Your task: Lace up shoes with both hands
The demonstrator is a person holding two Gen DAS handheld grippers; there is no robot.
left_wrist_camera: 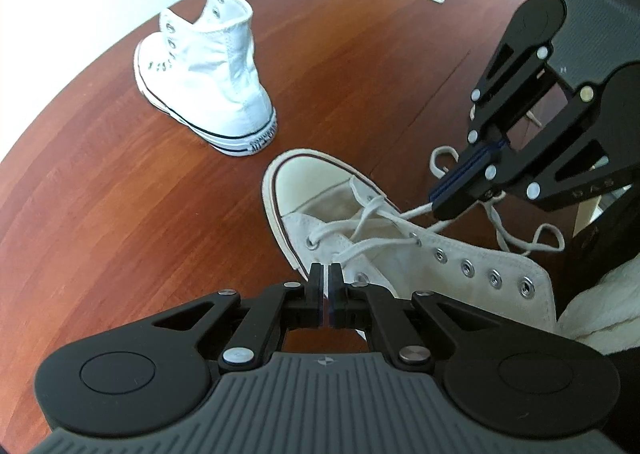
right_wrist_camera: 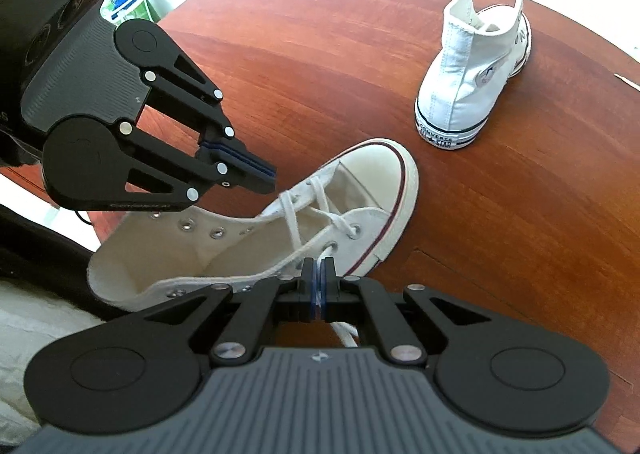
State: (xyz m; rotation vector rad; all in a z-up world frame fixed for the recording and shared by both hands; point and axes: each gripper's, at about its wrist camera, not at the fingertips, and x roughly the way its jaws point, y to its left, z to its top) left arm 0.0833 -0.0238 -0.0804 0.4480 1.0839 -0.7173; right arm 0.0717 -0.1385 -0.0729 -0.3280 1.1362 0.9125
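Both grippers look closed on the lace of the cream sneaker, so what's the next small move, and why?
Probably draw the two lace ends apart and upward to take up the slack. The left gripper and right gripper each have jaws shut on a strand of the white lace, whose crossings over the cream high-top sneaker hang loose, with only the lowest eyelets threaded and the upper ones empty.

"CONVERSE ALL STAR" stands on the heel patch of the far white shoe (right_wrist_camera: 476, 66), upper right of the right wrist view. In the left wrist view the same patch is too blurred to read.
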